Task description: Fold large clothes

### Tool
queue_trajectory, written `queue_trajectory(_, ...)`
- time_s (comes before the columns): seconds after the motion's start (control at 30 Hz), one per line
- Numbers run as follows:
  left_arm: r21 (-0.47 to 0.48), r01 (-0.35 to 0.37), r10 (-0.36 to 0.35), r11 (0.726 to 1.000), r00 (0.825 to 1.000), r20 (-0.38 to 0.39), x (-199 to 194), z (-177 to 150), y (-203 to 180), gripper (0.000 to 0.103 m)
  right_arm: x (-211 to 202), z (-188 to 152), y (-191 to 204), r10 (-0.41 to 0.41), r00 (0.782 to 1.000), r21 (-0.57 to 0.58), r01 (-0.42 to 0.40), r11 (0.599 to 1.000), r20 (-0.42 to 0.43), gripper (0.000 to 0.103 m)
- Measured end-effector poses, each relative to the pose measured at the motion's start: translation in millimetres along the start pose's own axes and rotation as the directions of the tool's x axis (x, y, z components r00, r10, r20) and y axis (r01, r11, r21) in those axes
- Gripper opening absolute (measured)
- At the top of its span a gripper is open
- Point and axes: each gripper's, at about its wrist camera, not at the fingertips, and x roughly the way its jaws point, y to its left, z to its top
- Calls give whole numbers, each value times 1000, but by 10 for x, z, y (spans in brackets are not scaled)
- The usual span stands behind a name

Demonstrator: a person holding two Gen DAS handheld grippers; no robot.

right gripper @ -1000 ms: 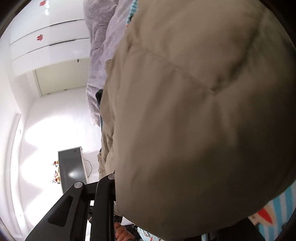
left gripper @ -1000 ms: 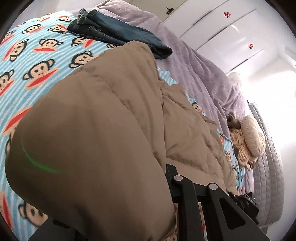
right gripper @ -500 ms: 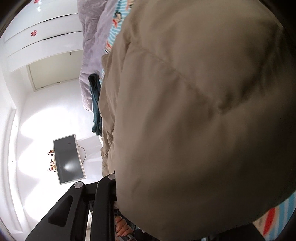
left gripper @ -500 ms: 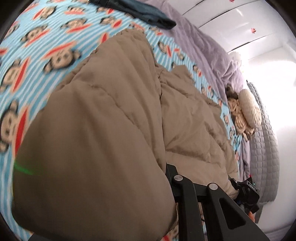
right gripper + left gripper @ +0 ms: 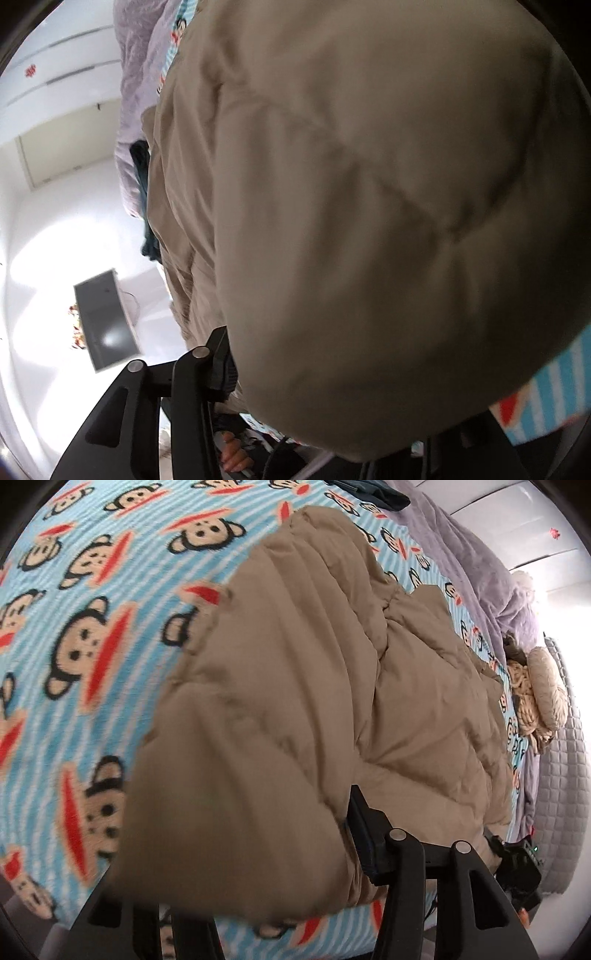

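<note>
A puffy tan quilted jacket (image 5: 295, 701) lies folded over on the monkey-print blue blanket (image 5: 92, 646). My left gripper (image 5: 236, 849) straddles a thick fold of it. Its jaws are opening; the right finger (image 5: 364, 834) shows its inner pad face beside the fabric, and the other finger is mostly buried. In the right wrist view the jacket (image 5: 369, 221) fills nearly everything. My right gripper (image 5: 340, 369) is opening too, with the bulge still between its jaws and the left finger (image 5: 221, 362) just beside the cloth.
Dark jeans (image 5: 369, 491) lie at the far edge beside a purple blanket (image 5: 461, 546). A beige cushion and plush toy (image 5: 546, 690) rest against a grey quilted headboard (image 5: 565, 775). A monitor (image 5: 105, 321) and white wardrobe (image 5: 55, 74) stand beyond; a hand (image 5: 232, 454) shows below.
Both grippers carried the jacket's fold across the bed, and the left view tipped down toward the blanket. Both sets of jaws have widened, the visible fingers stepping away from the fabric.
</note>
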Motion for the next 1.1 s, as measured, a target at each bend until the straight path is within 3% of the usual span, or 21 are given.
queue_trajectory(0.17,82,-86,84,993,996,27,-360,-116,16,54,-127,-66,228,-77,997,-52,76,996,-13,60)
queue_trajectory(0.47,94,-169,156,981,980,127,-902,-113,114,54,-318,-265,736,-221,975,-210,218,953,7,63)
queue_trajectory(0.73,155,-194,170,969,973,156,-765,77,-148,54,-495,-457,979,-232,973,-311,218,925,-9,63)
queue_trajectory(1.1,209,-212,187,955,973,132,-578,142,-272,54,-56,-624,1601,-341,937,-495,331,803,74,63)
